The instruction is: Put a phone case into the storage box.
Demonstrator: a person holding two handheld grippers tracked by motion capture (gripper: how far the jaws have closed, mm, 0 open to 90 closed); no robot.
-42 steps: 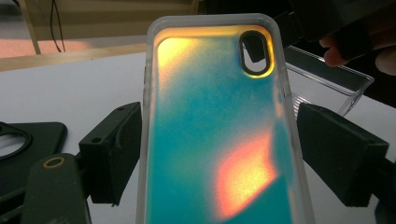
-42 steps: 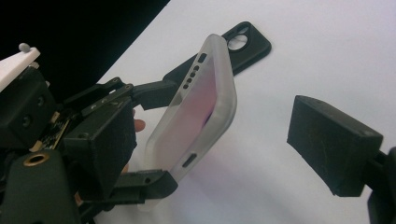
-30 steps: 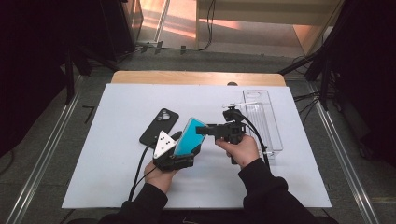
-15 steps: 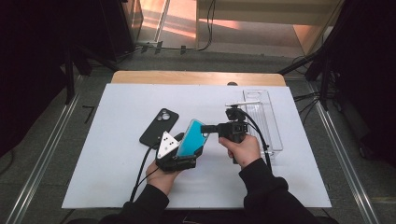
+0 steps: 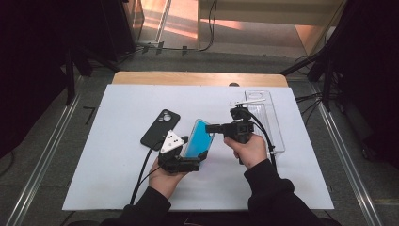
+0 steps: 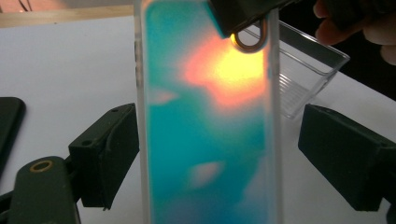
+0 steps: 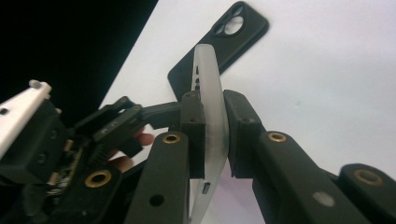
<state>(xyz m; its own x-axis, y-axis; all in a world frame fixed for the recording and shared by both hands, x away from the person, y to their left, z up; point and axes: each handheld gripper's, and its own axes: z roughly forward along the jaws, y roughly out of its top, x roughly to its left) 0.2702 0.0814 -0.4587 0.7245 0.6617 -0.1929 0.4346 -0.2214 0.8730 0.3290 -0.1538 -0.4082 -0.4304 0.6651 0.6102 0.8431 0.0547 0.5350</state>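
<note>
A translucent phone case with a teal sheen [image 5: 199, 135] stands tilted on edge above the white mat. My right gripper [image 5: 211, 128] reaches in from the right and is shut on its upper edge; in the right gripper view [image 7: 214, 100] both pads press the clear rim [image 7: 205, 65]. My left gripper [image 5: 194, 151] sits at the case's lower end. In the left gripper view [image 6: 219, 154] it is open, with the case [image 6: 205, 140] between the jaws; the left jaw is close to its edge and the right jaw stands apart.
A black phone case [image 5: 160, 128] lies flat on the white mat [image 5: 117, 179] just left of the hands, also seen as a black case [image 7: 219, 42]. A clear plastic tray [image 5: 266, 117] lies to the right, behind the right hand. Both cables trail toward the person.
Both hands and the teal case have drifted slightly to the right, and the case now stands a little steeper. The black case and the clear tray have not moved.
</note>
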